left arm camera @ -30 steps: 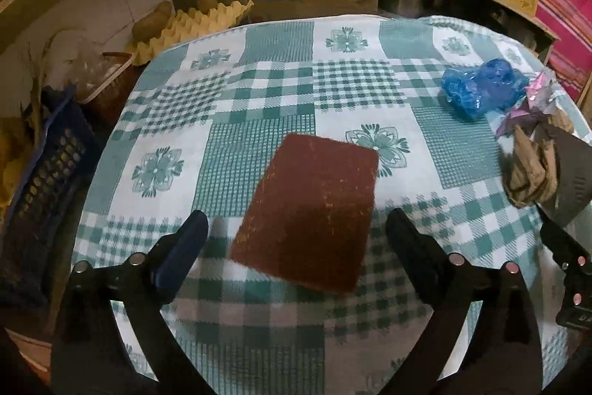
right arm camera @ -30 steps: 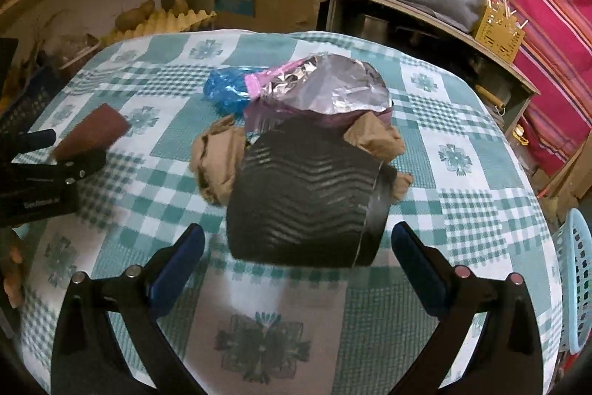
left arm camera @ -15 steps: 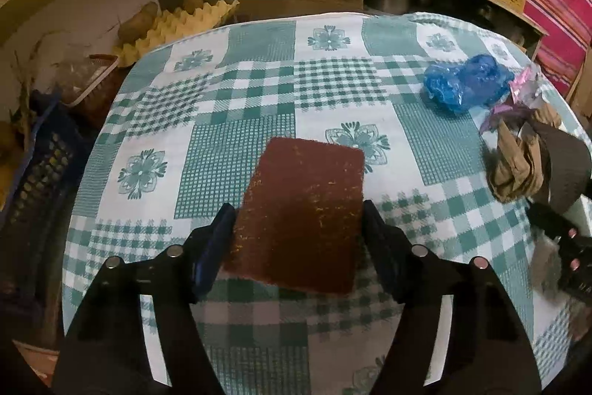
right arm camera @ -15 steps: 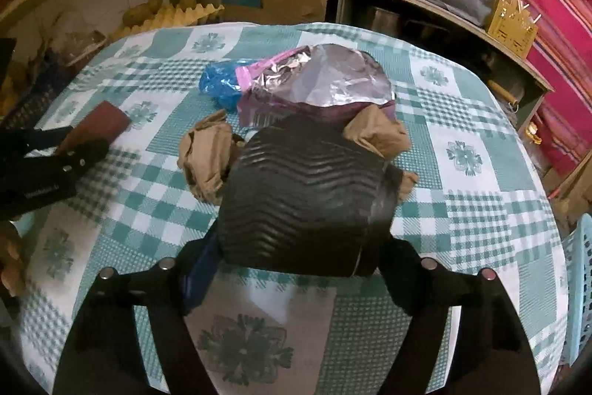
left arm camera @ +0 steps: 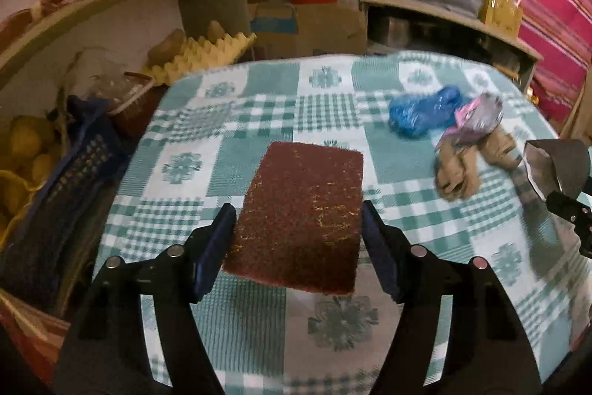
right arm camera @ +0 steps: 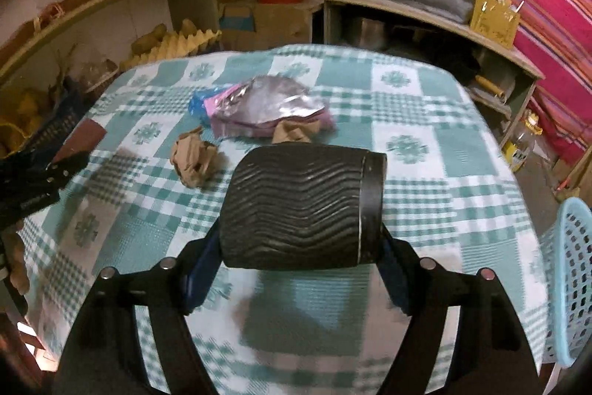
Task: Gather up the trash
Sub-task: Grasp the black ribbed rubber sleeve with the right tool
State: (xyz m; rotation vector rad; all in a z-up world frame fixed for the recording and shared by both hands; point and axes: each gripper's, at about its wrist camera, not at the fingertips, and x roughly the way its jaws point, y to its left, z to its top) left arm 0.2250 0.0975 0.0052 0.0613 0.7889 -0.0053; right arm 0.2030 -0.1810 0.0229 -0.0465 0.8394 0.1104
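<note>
My left gripper (left arm camera: 299,239) has its fingers (left arm camera: 216,248) clamped on the two long edges of a dark red scouring pad (left arm camera: 301,215), which hangs clear above the green-checked cloth of the desk (left arm camera: 259,121). My right gripper (right arm camera: 296,265) has its fingers (right arm camera: 201,274) pressed on both ends of a black ribbed cup (right arm camera: 301,206) lying on its side, and its shadow falls on the cloth below, so it is off the desk too. On the desk I see a crumpled blue plastic bag (left arm camera: 425,110), a silver-and-pink foil wrapper (right arm camera: 266,106) touching it, and two brown paper wads (right arm camera: 194,163) just beside the wrapper. A light blue basket (right arm camera: 571,284) stands past the desk's right edge.
</note>
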